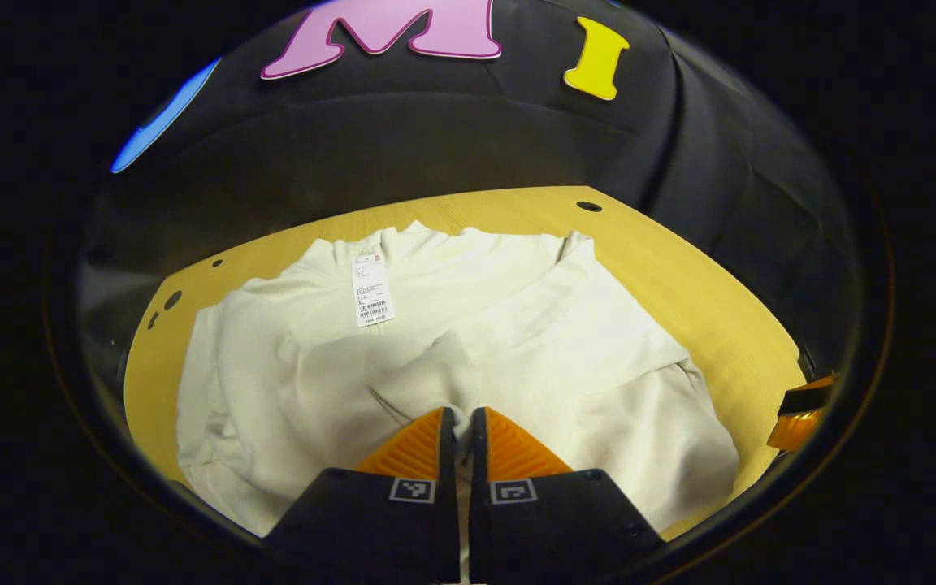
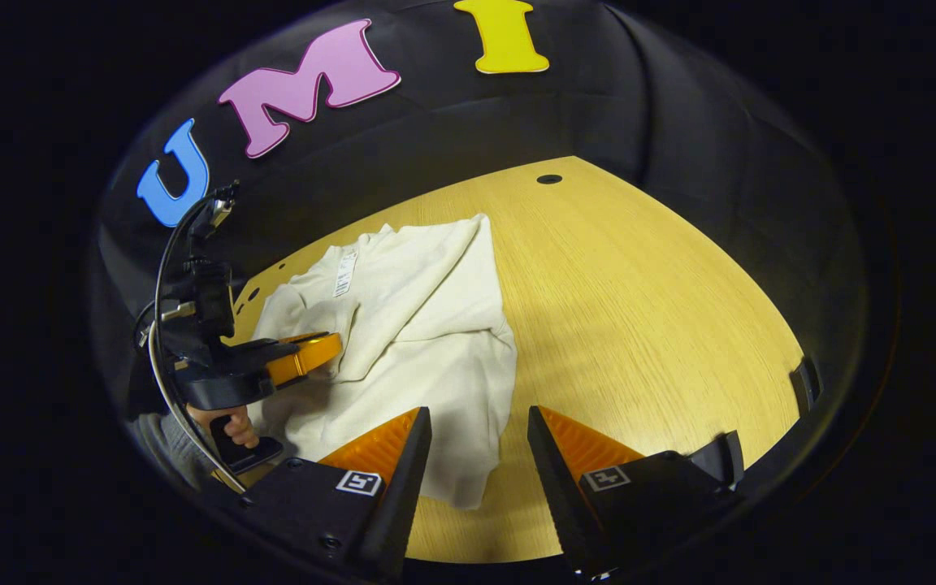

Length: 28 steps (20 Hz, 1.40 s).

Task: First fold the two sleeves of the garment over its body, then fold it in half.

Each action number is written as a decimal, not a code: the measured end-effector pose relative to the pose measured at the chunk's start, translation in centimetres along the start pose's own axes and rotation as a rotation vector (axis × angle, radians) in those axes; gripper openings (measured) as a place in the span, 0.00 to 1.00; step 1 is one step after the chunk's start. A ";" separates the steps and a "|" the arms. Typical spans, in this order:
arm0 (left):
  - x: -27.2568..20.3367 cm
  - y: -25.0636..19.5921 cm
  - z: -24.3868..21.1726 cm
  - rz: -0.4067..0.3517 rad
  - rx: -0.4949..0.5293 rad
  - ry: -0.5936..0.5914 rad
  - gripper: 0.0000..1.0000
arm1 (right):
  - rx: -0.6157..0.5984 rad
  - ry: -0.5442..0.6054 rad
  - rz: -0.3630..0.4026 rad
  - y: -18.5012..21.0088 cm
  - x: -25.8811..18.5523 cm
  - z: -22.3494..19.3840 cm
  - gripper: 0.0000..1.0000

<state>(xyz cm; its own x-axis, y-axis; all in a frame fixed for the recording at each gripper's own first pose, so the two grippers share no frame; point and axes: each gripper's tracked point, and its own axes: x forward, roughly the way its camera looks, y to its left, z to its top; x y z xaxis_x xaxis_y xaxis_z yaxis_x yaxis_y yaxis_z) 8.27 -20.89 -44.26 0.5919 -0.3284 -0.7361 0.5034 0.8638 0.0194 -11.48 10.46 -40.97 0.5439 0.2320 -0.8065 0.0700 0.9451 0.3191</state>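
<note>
Garment point(image 1: 517, 325): a cream, soft knit top lying flat on the light wooden table point(image 1: 679, 268), neck toward the booth wall, with a paper tag point(image 1: 372, 290) at the collar. One sleeve point(image 1: 630, 325) already lies across the body. The other sleeve point(image 1: 419, 378) appears to be mid-fold: the left gripper point(image 1: 458, 426) has its jaws nearly together with a strip of the pale cloth pinched between them, above the middle of the body. The right gripper point(image 2: 476, 431) stands with jaws apart, holding nothing, above the garment's near edge and the bare table. Judged status: sleeve folds almost complete; the fold in half remains. The fabric looks thick and limp, with soft wrinkles and rounded fold edges.
</note>
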 end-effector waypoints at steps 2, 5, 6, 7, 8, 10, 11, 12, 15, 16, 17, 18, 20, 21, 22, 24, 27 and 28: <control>-0.1 0.0 -0.2 -0.001 0.005 0.015 0.17 | 0.002 0.007 -0.001 0.2 0.0 -0.4 0.74; -0.9 -0.8 0.0 -0.045 0.001 0.010 0.44 | -0.003 0.014 -0.005 0.5 0.0 -0.9 0.74; -1.5 -0.8 0.1 -0.046 -0.002 0.003 0.51 | -0.006 0.016 -0.006 0.5 -0.1 -1.2 0.74; -2.1 -0.4 0.2 -0.042 -0.001 -0.003 0.61 | -0.008 0.019 -0.007 0.6 -0.1 -1.5 0.74; -3.0 0.0 0.2 -0.037 -0.002 -0.011 0.66 | -0.009 0.023 -0.009 0.5 -0.2 -1.8 0.74; -4.9 1.1 -0.1 -0.025 -0.018 -0.029 0.71 | -0.012 0.024 -0.008 0.7 -0.1 -2.1 0.74; -6.1 1.8 -0.6 -0.021 -0.035 -0.037 0.72 | -0.013 0.028 -0.005 0.9 -0.1 -2.5 0.74; -7.4 2.7 -1.1 -0.013 -0.057 -0.041 0.73 | -0.013 0.033 -0.001 1.1 -0.2 -2.9 0.74; -11.4 5.8 -4.1 0.028 -0.133 -0.031 0.73 | -0.016 0.049 0.007 1.6 -0.1 -4.1 0.74; -12.7 7.1 -5.5 0.048 -0.162 -0.018 0.73 | -0.020 0.055 0.010 1.7 0.0 -4.4 0.74; -13.8 8.3 -7.0 0.063 -0.190 -0.001 0.73 | -0.024 0.059 0.014 1.9 0.1 -4.6 0.74; -14.9 9.3 -8.5 0.075 -0.216 0.020 0.74 | -0.030 0.062 0.017 2.0 0.1 -4.8 0.74; -16.5 11.8 -11.6 0.127 -0.239 0.054 0.75 | -0.037 0.063 0.019 2.2 0.2 -5.1 0.74; -17.0 12.8 -13.1 0.149 -0.240 0.073 0.75 | -0.040 0.069 0.020 2.3 0.2 -5.2 0.74; -17.5 13.7 -14.2 0.171 -0.240 0.086 0.75 | -0.043 0.073 0.020 2.4 0.3 -5.4 0.74; -18.1 15.4 -15.7 0.214 -0.241 0.099 0.75 | -0.053 0.083 0.020 2.7 0.5 -5.6 0.74; -18.0 16.5 -17.3 0.236 -0.242 0.129 0.75 | -0.065 0.095 0.020 2.9 0.8 -6.1 0.74; -17.9 16.4 -17.5 0.228 -0.253 0.135 0.75 | -0.067 0.099 0.020 3.0 0.9 -6.2 0.74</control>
<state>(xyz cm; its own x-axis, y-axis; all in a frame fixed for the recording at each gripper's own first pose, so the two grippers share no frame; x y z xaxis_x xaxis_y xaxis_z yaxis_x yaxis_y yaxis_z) -5.05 5.84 -42.63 0.5742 -0.0780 -0.8150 0.1870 0.9816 0.0377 -15.99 14.92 -43.86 0.4587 0.2693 -0.8468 0.0026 0.9526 0.3044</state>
